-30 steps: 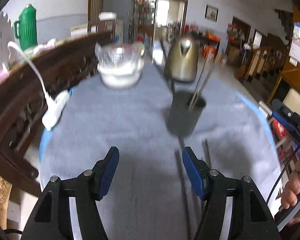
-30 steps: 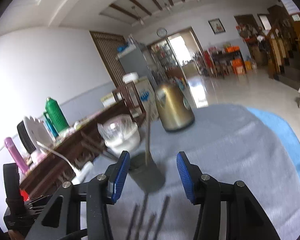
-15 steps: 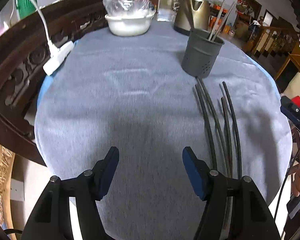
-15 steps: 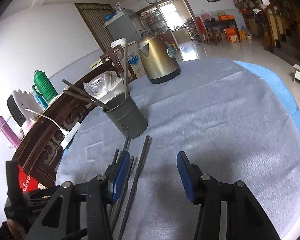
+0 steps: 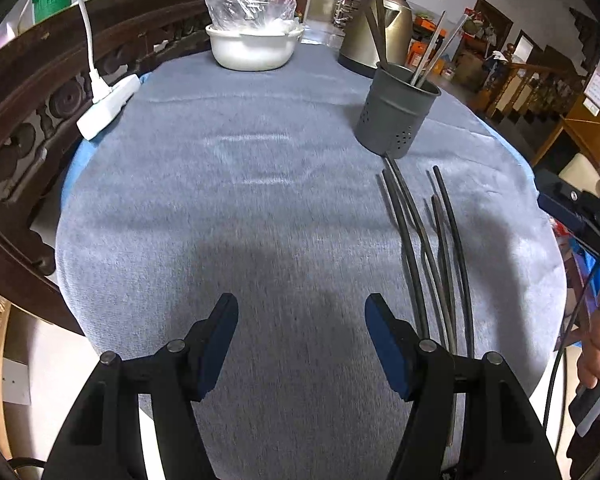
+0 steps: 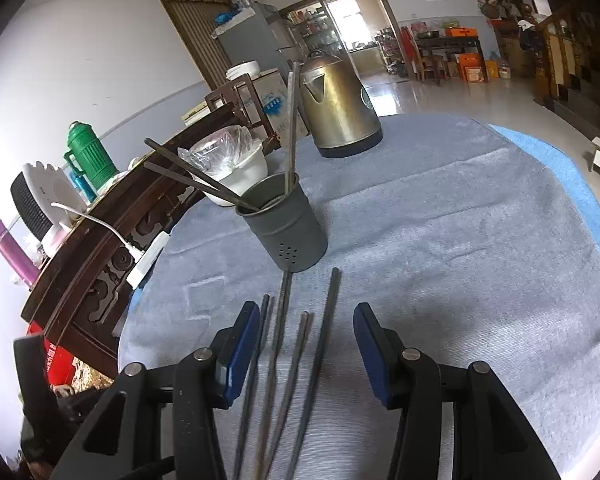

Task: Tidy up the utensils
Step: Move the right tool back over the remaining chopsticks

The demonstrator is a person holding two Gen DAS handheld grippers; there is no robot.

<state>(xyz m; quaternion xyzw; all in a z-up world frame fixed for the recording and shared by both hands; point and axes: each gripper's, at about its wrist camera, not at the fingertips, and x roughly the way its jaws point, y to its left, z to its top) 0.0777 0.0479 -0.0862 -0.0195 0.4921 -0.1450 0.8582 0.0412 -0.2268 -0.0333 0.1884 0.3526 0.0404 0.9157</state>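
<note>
A grey perforated utensil cup (image 5: 396,118) (image 6: 284,226) stands on the grey tablecloth and holds several chopsticks (image 5: 432,54) (image 6: 290,128). Several dark chopsticks (image 5: 424,248) (image 6: 296,356) lie loose on the cloth in front of the cup. My left gripper (image 5: 301,334) is open and empty, above bare cloth to the left of the loose chopsticks. My right gripper (image 6: 306,344) is open and empty, with the loose chopsticks lying on the cloth below and between its fingers.
A brass kettle (image 6: 336,110) (image 5: 380,28) and a white bowl covered in plastic (image 5: 252,46) (image 6: 230,170) stand behind the cup. A white power strip (image 5: 108,104) lies at the table's left edge, against a carved wooden sideboard (image 5: 24,92).
Both grippers have pulled back from the cup and tilted down toward the table. The loose chopsticks have come into fuller view. Both grippers stay open.
</note>
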